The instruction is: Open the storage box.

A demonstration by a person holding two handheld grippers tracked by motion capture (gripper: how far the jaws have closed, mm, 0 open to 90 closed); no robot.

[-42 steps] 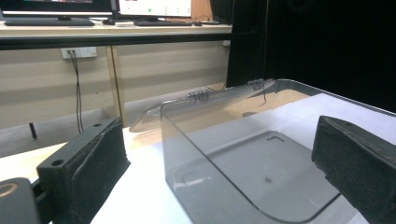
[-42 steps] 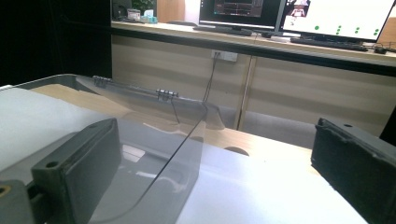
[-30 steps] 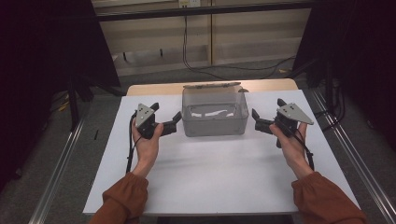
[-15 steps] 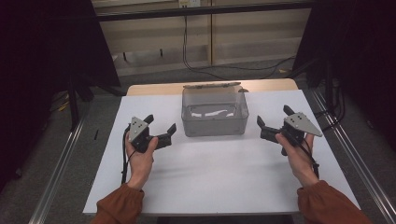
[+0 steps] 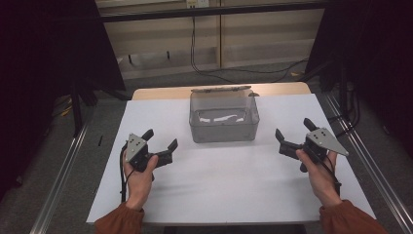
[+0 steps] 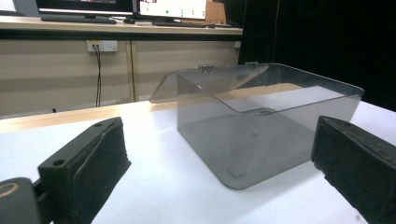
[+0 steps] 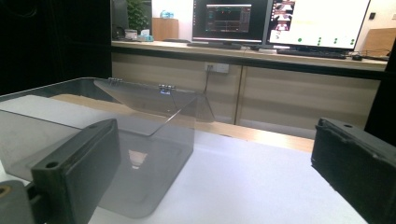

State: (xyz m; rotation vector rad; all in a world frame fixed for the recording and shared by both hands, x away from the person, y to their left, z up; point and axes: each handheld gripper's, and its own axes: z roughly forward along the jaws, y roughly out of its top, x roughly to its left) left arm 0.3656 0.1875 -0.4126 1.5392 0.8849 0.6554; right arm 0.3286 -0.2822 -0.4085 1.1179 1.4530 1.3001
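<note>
A clear smoky plastic box (image 5: 223,123) stands at the back middle of the white table (image 5: 229,180), its lid (image 5: 220,89) hinged back behind it. The box (image 6: 261,126) looks empty. My left gripper (image 5: 159,140) is held open to the front left of the box, nothing between its jaws. My right gripper (image 5: 293,130) is held open to the front right of it, also with nothing in it. In the right gripper view the box (image 7: 93,140) lies at the left, behind the left jaw.
The table's wooden back edge (image 5: 156,93) shows behind the white top. Metal rails (image 5: 63,180) run along both sides on the floor. Cables (image 5: 204,63) and a wall bench with monitors (image 7: 280,21) lie beyond the table.
Both hands have drawn back toward the near edge and away from the box. The two grippers stay open.
</note>
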